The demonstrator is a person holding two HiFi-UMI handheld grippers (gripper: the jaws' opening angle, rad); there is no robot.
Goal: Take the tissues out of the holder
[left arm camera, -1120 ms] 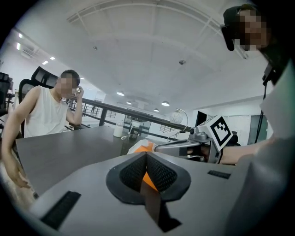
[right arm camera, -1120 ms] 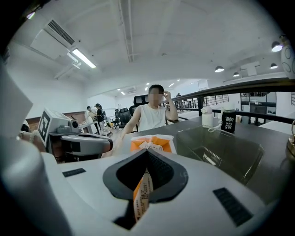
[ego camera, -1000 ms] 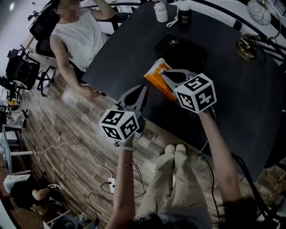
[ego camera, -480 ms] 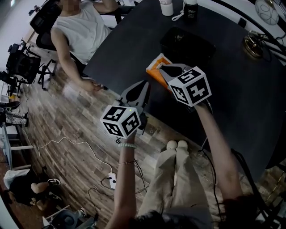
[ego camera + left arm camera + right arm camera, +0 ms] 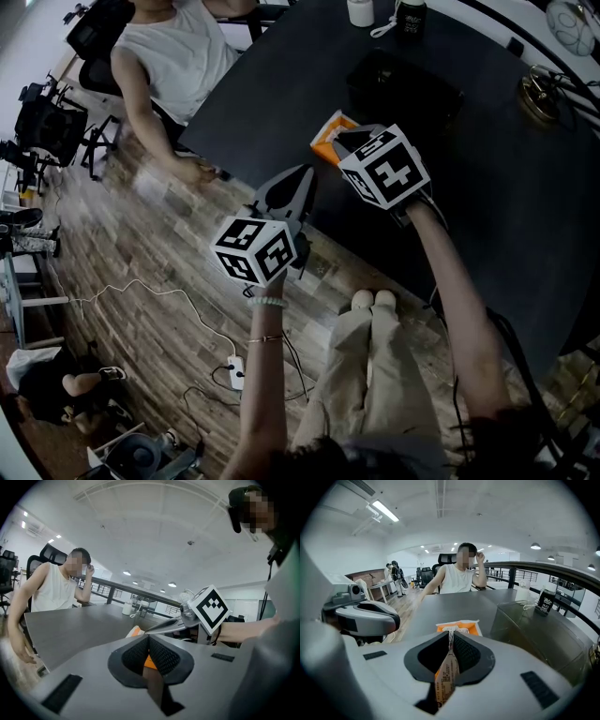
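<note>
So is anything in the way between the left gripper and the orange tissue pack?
Nothing visible: only dark table lies between the left gripper and the orange plastic tissue pack. The right gripper pinches its flap.

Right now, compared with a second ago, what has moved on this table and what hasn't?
The right gripper, clamped on the flap of the orange tissue pack throughout, slid left in the head view, away from the black box, taking the pack along. The left gripper stayed shut and in place, holding nothing.
</note>
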